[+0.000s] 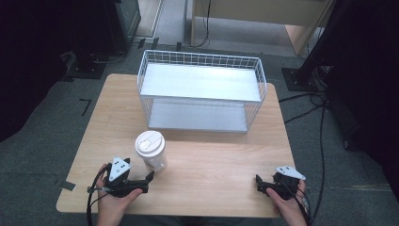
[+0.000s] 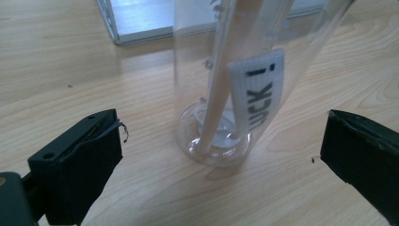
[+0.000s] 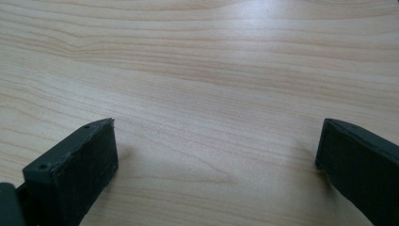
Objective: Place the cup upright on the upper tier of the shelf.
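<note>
The clear cup [image 1: 151,150] with a white lid stands on the bench [image 1: 211,165], in front of the wire shelf [image 1: 202,92]. The left tongs [image 1: 149,178] are wide open right by it, ready to grab. The right tongs [image 1: 259,182] wait far off, open and holding nothing

The cup [image 2: 214,94] is clear glossy plastic with a matt white lid [image 1: 150,142] (a printed label inside). The table [image 1: 211,165] is pale, smooth wood grain; the basket [image 1: 202,92] is white-coated wire with dull metal shelves.
</note>
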A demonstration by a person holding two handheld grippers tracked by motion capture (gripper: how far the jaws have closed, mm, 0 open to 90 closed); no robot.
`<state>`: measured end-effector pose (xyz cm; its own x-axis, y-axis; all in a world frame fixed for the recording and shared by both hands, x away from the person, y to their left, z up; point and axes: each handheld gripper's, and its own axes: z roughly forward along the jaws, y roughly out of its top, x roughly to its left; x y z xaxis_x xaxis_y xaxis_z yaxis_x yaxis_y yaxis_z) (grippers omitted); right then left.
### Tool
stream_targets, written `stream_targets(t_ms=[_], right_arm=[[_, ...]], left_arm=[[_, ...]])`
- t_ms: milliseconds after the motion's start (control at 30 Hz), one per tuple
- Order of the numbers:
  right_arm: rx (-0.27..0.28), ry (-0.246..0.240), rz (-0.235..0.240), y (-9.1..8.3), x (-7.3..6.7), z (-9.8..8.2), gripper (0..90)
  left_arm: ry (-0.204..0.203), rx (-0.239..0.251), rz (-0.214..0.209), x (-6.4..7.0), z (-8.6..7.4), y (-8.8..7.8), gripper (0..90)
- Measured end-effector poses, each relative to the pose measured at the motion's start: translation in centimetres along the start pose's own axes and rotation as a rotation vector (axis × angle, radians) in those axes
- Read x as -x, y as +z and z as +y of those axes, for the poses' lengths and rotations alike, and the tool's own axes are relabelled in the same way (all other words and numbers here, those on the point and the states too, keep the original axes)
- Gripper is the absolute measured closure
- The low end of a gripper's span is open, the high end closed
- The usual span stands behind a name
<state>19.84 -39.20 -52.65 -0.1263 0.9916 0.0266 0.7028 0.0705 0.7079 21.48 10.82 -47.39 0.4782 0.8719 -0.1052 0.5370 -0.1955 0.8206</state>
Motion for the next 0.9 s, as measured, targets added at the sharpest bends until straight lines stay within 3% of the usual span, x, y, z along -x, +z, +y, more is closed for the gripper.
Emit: stream_targets(t_ms=[33, 100, 267, 433, 700, 900], right_arm=[[0.001, -0.013, 0.01, 0.1, 0.1, 0.1, 0.0], [0.001, -0.013, 0.01, 0.1, 0.1, 0.1, 0.0], [0.001, -0.012, 0.011, 0.1, 0.1, 0.1, 0.0], [0.0, -0.019, 0.016, 0.1, 0.0, 0.1, 0.0], [0.001, -0.027, 0.022, 0.1, 0.0, 0.1, 0.0], [0.002, -0.031, 0.025, 0.1, 0.0, 0.1, 0.0]], left_arm=[[-0.028, 0.003, -0.024, -0.1, 0.2, 0.3, 0.0], [-0.045, 0.005, -0.022, -0.1, 0.5, 0.6, 0.0], [-0.03, 0.03, -0.027, 0.1, 1.1, 1.1, 0.0], [-0.017, 0.086, -0.022, 0.7, 1.9, 1.5, 3.4], [0.023, 0.146, 0.018, 1.4, 2.9, 2.6, 8.2], [-0.013, 0.197, 0.018, 1.6, 3.1, 3.3, 8.1]])
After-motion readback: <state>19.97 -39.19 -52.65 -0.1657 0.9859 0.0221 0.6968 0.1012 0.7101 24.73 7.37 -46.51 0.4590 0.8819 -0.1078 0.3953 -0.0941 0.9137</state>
